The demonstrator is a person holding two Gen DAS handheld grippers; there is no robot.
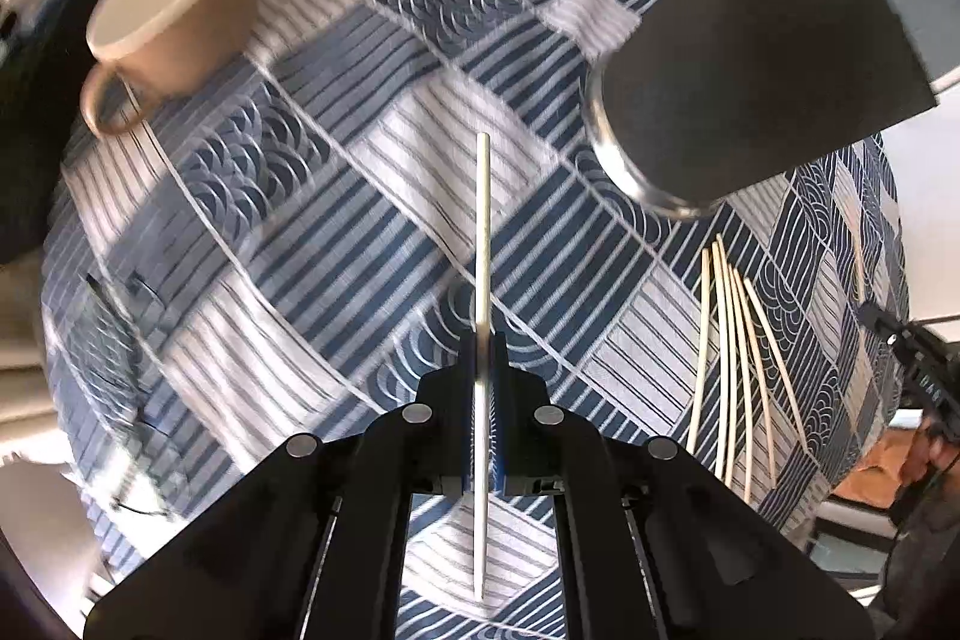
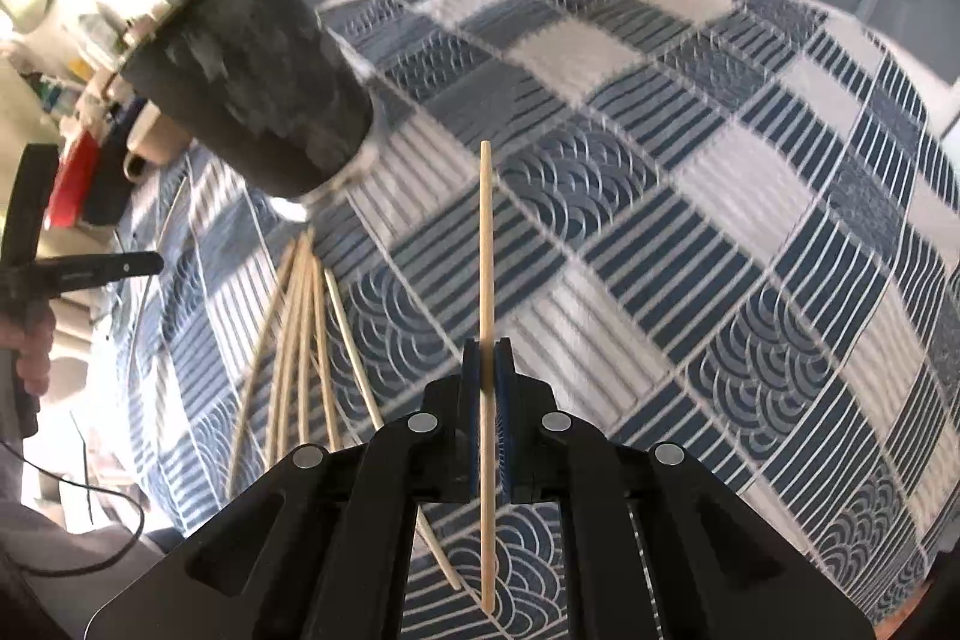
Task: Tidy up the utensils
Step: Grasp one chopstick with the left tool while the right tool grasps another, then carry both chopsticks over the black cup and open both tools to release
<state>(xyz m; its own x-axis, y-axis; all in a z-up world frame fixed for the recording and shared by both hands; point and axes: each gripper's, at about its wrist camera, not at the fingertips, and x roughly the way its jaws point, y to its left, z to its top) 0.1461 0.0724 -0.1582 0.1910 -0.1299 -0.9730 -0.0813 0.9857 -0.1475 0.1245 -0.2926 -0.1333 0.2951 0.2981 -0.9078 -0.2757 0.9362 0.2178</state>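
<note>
My left gripper is shut on a pale chopstick that runs straight ahead above the blue patterned cloth. My right gripper is shut on a wooden chopstick in the same way. A tall dark cup with a metal base stands on the cloth, up and to the right in the left wrist view; sticks poke from its mouth. The same dark cup shows at upper left in the right wrist view. Several loose chopsticks lie fanned on the cloth below the cup, and these loose chopsticks also lie left of my right gripper.
A tan mug with a handle stands at the far left of the cloth. The other hand-held gripper and a hand show at the left edge. Clutter sits beyond the table's left side. A grey wall lies behind.
</note>
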